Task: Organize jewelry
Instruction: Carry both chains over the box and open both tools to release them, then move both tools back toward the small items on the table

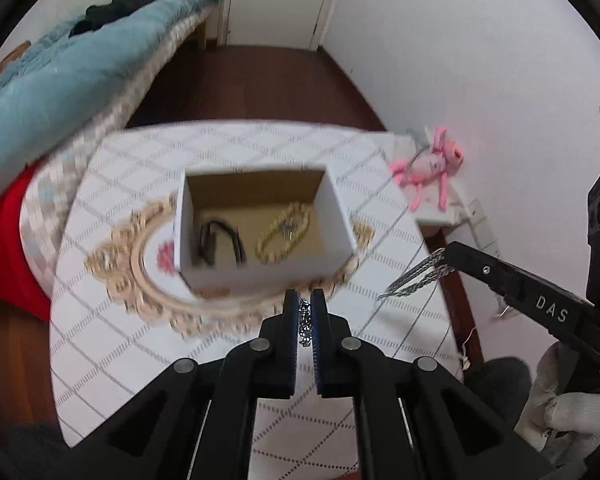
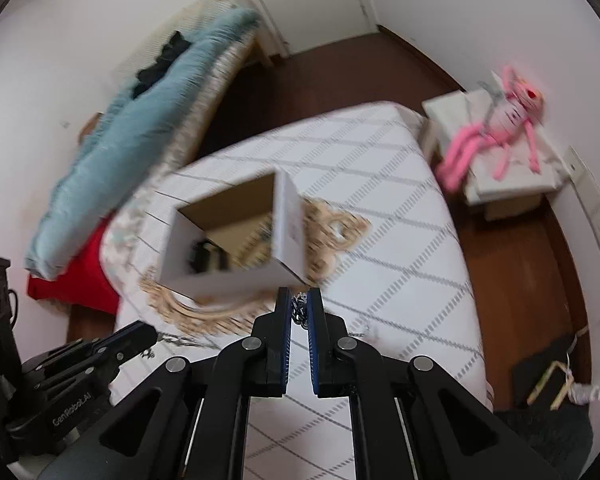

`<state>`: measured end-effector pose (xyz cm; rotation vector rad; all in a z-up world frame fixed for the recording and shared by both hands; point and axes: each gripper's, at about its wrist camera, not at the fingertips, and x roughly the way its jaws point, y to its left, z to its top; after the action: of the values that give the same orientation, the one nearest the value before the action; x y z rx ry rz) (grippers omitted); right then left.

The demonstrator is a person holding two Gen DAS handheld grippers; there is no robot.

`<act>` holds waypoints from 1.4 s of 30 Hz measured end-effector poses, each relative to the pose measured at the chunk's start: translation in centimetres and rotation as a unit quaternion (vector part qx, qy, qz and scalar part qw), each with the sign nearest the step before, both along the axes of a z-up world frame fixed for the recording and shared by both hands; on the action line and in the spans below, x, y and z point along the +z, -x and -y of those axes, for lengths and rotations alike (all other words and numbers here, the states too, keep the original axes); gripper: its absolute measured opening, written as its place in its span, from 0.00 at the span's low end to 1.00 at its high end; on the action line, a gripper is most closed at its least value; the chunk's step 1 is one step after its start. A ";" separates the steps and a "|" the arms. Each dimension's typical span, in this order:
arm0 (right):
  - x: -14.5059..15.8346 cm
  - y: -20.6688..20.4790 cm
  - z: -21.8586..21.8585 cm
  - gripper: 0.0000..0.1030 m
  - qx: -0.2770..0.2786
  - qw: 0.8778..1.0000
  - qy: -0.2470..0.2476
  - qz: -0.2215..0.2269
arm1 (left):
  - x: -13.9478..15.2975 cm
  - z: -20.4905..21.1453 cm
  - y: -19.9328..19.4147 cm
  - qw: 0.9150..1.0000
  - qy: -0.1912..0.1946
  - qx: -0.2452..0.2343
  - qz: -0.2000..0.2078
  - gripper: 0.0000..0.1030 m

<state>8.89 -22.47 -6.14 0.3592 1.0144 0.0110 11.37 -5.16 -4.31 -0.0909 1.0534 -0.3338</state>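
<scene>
a silver chain [image 1: 416,278] hangs between the two grippers, above the front right part of the table and near the box. one end of it is pinched in the left gripper [image 1: 305,304], whose fingers stand narrow with the sparkling links between the blue pads. the other end is held in the right gripper [image 2: 299,300], also with narrow fingers, and the twisted links show between them. in the left wrist view the right gripper comes in from the right side, and several strands of the chain run from its tip down toward the left.

just beyond both grippers stands an open white cardboard box [image 1: 220,276] with a brown inside. in it lie a black cord piece [image 1: 220,240] on the left and a gold bracelet [image 1: 284,232] on the right, apart from each other. the box stands on an oval mirror with a gold ornate frame [image 1: 116,264], which lies flat on the table with a white quilted cover [image 1: 112,352].

further away, a pink plush toy [image 2: 496,128] lies on a small white stand [image 2: 500,184] at the right of the table. on the left is a bed with a light blue blanket [image 1: 60,88] and a red cloth [image 1: 4,248] under it. the floor is dark wood [image 1: 252,88].
</scene>
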 end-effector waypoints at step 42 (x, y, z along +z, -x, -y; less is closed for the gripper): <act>-4.2 -16.2 -4.5 0.74 0.062 0.986 0.121 -0.101 | -4.6 -4.7 -14.0 0.986 -0.133 0.092 -0.045 1.00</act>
<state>25.08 -17.94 -10.35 0.0754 1.2229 -0.0358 25.33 -0.45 -8.86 0.0358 1.1613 -0.0206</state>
